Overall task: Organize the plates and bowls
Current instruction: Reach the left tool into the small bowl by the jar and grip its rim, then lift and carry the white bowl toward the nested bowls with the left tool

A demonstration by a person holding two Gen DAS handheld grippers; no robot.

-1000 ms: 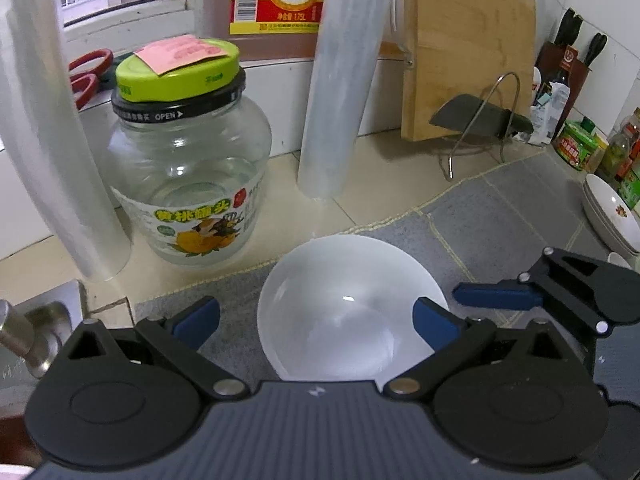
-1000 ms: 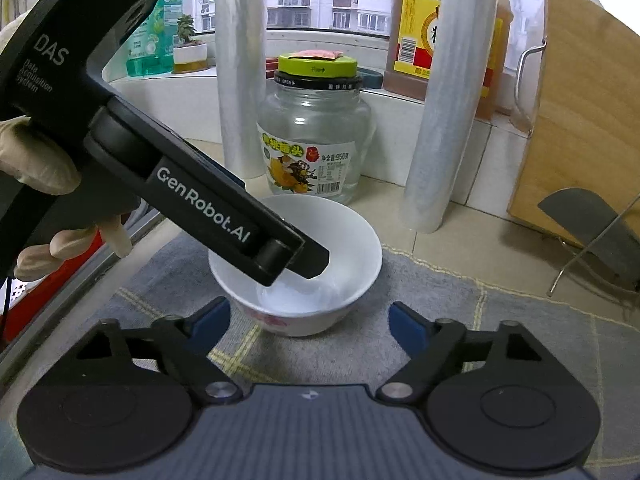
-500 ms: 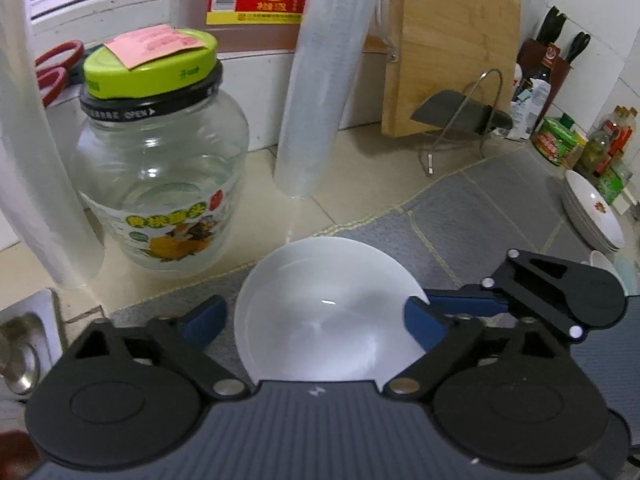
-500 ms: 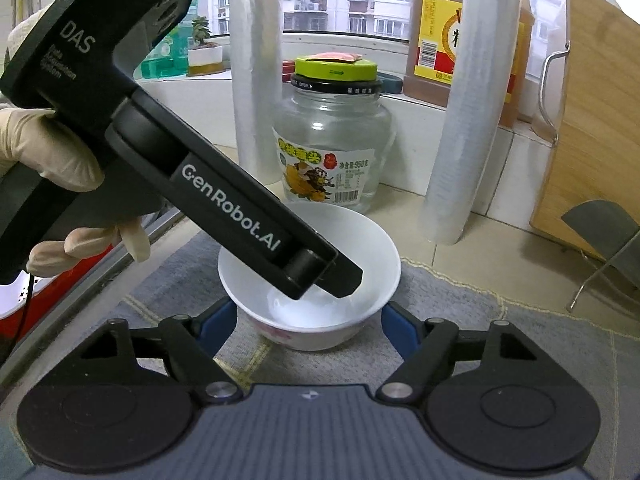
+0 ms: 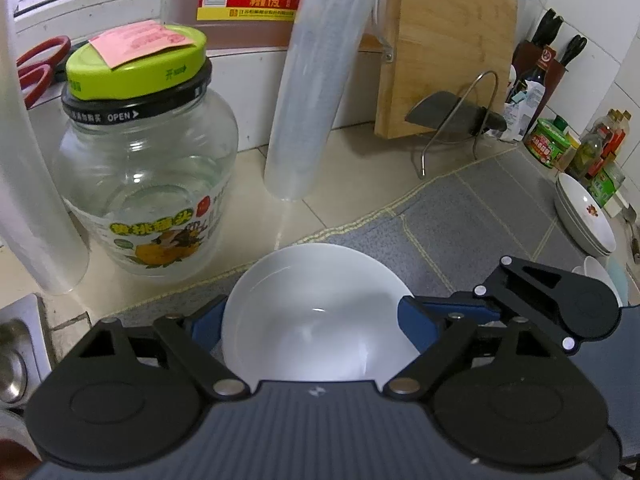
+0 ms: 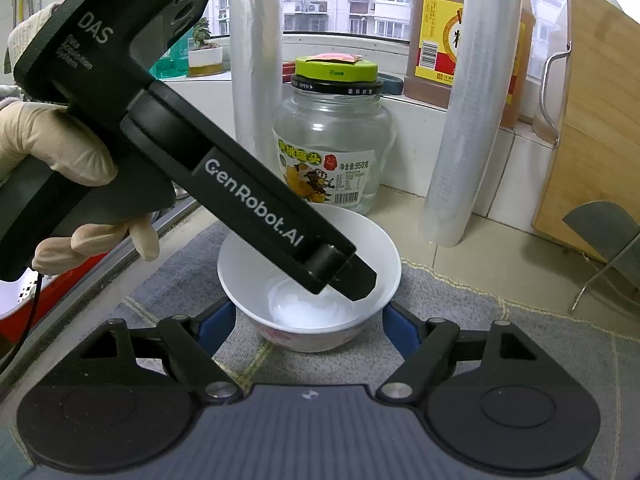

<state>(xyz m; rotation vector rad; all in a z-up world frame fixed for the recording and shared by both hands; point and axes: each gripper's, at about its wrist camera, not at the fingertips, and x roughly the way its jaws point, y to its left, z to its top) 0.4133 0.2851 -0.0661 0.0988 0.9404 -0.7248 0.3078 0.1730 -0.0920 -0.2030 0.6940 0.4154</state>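
A white bowl [image 5: 316,316] [image 6: 256,276] with a red pattern near its foot sits on the grey mat [image 5: 480,208] [image 6: 480,328]. My left gripper [image 5: 310,326] is open, its blue pads on either side of the bowl's rim, above it. In the right wrist view the left gripper's black body [image 6: 248,208] reaches down over the bowl. My right gripper [image 6: 310,320] is open with its blue pads on both sides of the bowl's lower wall. In the left wrist view the right gripper [image 5: 540,304] lies at the bowl's right. A stack of white plates [image 5: 584,216] sits far right.
A glass jar with a green lid [image 5: 144,172] [image 6: 336,140] stands just behind the bowl. Two rolls of plastic film [image 5: 312,80] [image 6: 468,120] stand upright on the counter. A wooden cutting board [image 5: 444,48] leans on the wall. The sink edge [image 5: 24,344] is at left.
Both grippers have closed in on the bowl; it now sits between the pads of each. The bowl itself has not moved.
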